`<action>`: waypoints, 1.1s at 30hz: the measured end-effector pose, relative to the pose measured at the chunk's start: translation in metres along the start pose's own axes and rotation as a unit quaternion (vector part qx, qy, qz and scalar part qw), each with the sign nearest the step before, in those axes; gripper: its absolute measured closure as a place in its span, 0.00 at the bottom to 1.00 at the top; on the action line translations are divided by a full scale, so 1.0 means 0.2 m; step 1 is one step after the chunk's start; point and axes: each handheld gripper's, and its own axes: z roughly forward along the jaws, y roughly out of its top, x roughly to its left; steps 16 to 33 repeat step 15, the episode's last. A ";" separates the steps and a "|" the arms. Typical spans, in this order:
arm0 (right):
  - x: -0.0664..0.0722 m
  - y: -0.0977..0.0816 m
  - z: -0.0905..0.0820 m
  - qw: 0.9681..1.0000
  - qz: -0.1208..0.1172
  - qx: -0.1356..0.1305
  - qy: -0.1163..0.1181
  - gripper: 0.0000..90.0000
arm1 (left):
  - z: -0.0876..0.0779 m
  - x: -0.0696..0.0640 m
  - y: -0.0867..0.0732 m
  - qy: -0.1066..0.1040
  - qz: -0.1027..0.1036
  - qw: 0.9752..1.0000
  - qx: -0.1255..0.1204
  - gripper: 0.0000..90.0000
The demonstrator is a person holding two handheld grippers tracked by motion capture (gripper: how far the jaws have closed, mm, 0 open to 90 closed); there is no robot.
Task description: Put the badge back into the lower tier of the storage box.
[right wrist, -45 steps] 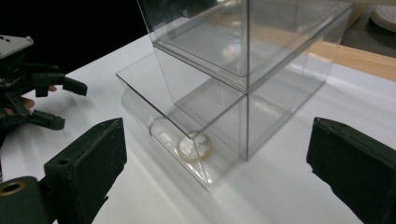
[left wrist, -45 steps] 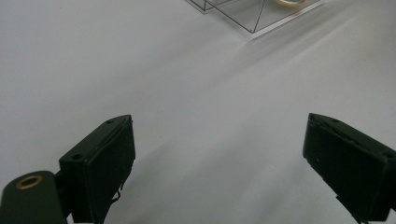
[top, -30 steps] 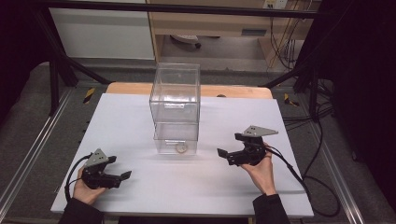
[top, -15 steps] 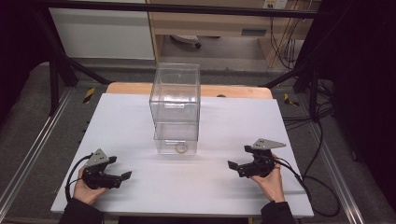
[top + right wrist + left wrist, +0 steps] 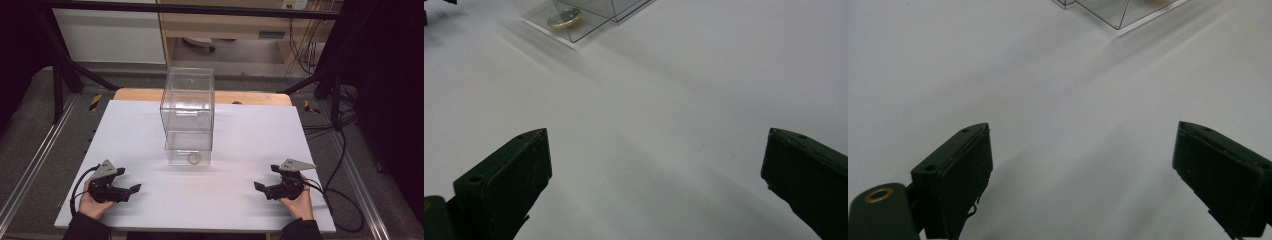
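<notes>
A tall clear plastic box [image 5: 188, 116] stands upright on the white table [image 5: 240, 135], near its middle. On the box floor lies a small pale ring [image 5: 193, 159], seen too from the right gripper view as a yellowish ring [image 5: 564, 18]. My left gripper [image 5: 131, 190] rests at the table's front left, held by a hand, jaws wide open with nothing between them [image 5: 1083, 175]. My right gripper [image 5: 259, 188] rests at the front right, also open and empty [image 5: 656, 175]. Both point inward toward the box, well apart from it.
The box corner [image 5: 1120, 12] shows at the top of the left gripper view. A wooden board edge [image 5: 250, 96] runs behind the white table. Cables [image 5: 345, 205] trail off the right side. Metal rails [image 5: 35, 165] flank the table.
My right gripper has moved back toward the front edge and slightly right, away from the box. The left gripper has stayed in place.
</notes>
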 end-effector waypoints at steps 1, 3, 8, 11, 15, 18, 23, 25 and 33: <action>-0.01 -0.01 -0.01 1.000 0.002 0.001 0.000 0.00 | 0.00 0.00 0.00 0.000 0.000 1.000 0.001 0.10; -0.01 -0.03 -0.02 1.000 0.002 -0.003 0.001 0.00 | 0.00 0.00 0.00 0.000 0.002 1.000 0.002 0.10; -0.02 -0.07 -0.05 1.000 0.004 -0.005 0.002 0.00 | 0.00 0.00 0.00 -0.001 0.002 1.000 0.002 0.10; -0.02 -0.07 -0.07 1.000 0.002 -0.007 0.001 0.00 | 0.00 -0.01 0.00 -0.002 0.003 1.000 0.003 0.10; -0.02 -0.07 -0.07 1.000 0.005 -0.006 0.000 0.00 | 0.00 -0.01 0.00 -0.003 0.004 1.000 0.002 0.10; -0.02 -0.07 -0.07 1.000 0.005 -0.006 0.000 0.00 | 0.00 -0.01 0.00 -0.003 0.004 1.000 0.002 0.10; -0.02 -0.07 -0.07 1.000 0.005 -0.006 0.000 0.00 | 0.00 -0.01 0.00 -0.003 0.004 1.000 0.002 0.10; -0.02 -0.07 -0.07 1.000 0.005 -0.006 0.000 0.00 | 0.00 -0.01 0.00 -0.003 0.004 1.000 0.002 0.10; -0.02 -0.07 -0.07 1.000 0.005 -0.006 0.000 0.00 | 0.00 -0.01 0.00 -0.003 0.004 1.000 0.002 0.10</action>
